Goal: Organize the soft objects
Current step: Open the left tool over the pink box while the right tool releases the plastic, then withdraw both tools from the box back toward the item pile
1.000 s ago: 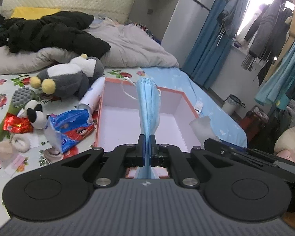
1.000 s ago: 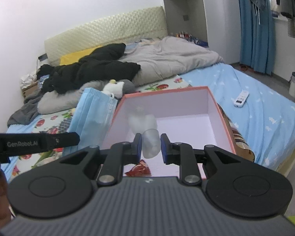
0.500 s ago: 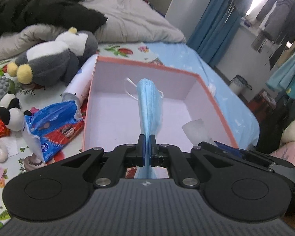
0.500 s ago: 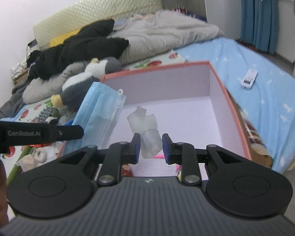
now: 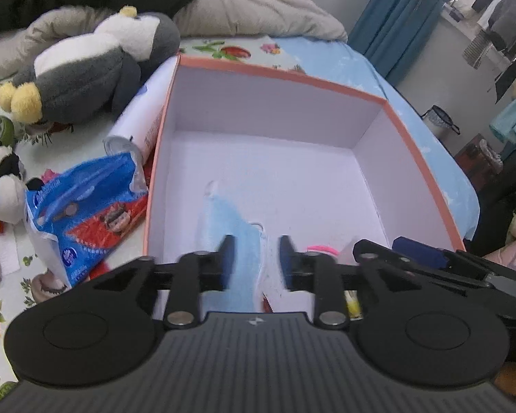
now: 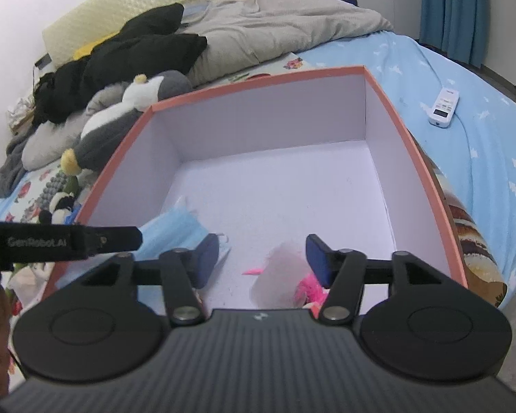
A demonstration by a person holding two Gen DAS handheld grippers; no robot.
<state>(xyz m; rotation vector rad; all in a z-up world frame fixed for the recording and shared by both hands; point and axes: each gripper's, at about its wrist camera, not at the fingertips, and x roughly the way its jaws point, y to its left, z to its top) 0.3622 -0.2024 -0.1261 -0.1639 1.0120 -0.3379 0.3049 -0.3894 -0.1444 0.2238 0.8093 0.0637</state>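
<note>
Both grippers have let go since the earlier frames: the left gripper, which had pinched the blue face mask upright, now has its fingers spread, and the mask, blurred, lies in the near left part of the box. The right gripper has spread its jaws as well, and the pale translucent plastic piece it had clamped now shows blurred between the 2 fingers at the near edge of the box floor, beside a pink fluffy thing; whether it has landed cannot be told. From the right wrist view the mask sits against the near left wall, partly behind the left gripper's black arm. Left of the box, on the floral sheet, lie a blue and red snack bag, a small panda toy and a white cylindrical can touching the box wall. Farther back rests a grey and white penguin plush, then a grey duvet with black clothing on it. A white remote lies on the blue sheet, far right of the box.
</note>
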